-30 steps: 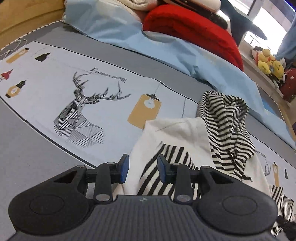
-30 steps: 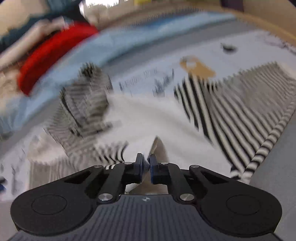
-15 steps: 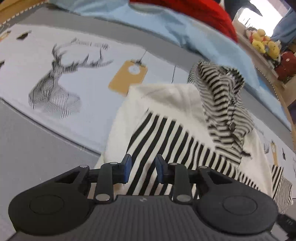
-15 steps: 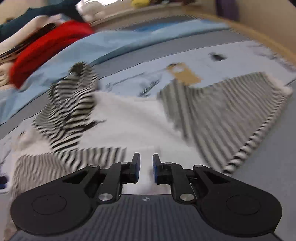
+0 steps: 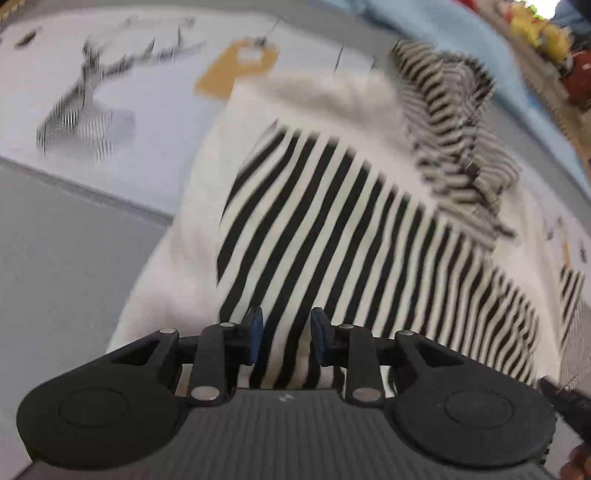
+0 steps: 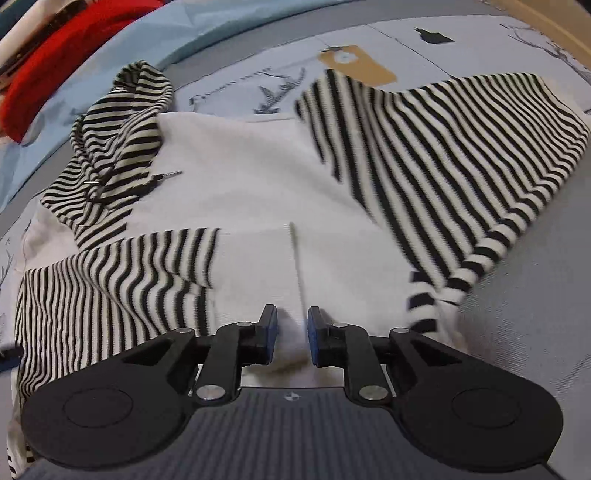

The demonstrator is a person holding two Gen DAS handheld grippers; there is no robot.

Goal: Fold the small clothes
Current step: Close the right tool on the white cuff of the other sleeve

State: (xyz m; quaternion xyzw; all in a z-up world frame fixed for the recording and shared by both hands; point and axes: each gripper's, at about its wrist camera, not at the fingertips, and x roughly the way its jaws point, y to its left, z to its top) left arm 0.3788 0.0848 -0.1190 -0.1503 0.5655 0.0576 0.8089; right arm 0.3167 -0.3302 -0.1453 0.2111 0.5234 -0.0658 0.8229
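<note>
A small hoodie lies spread on the bed, with a white body [image 6: 251,177], a striped hood [image 6: 118,129] and black-and-white striped sleeves. One sleeve [image 6: 443,147] stretches out to the right; the other [image 6: 110,288] is folded across the body. My left gripper [image 5: 286,338] hovers low over that folded striped sleeve [image 5: 314,229], jaws partly apart, striped cloth showing in the gap. My right gripper [image 6: 291,332] is over the white lower hem; its jaws are opening, with white cloth between them and no grip.
The hoodie rests on a pale deer-print sheet [image 5: 85,110] over a grey cover [image 5: 55,240]. A light blue blanket [image 6: 221,26] and a red cushion [image 6: 48,74] lie behind. Yellow soft toys [image 5: 535,29] sit at the far right.
Both grippers have sunk closer to the hoodie and tilted down. The right jaws, nearly shut a second ago, have parted. The left jaws have narrowed slightly.
</note>
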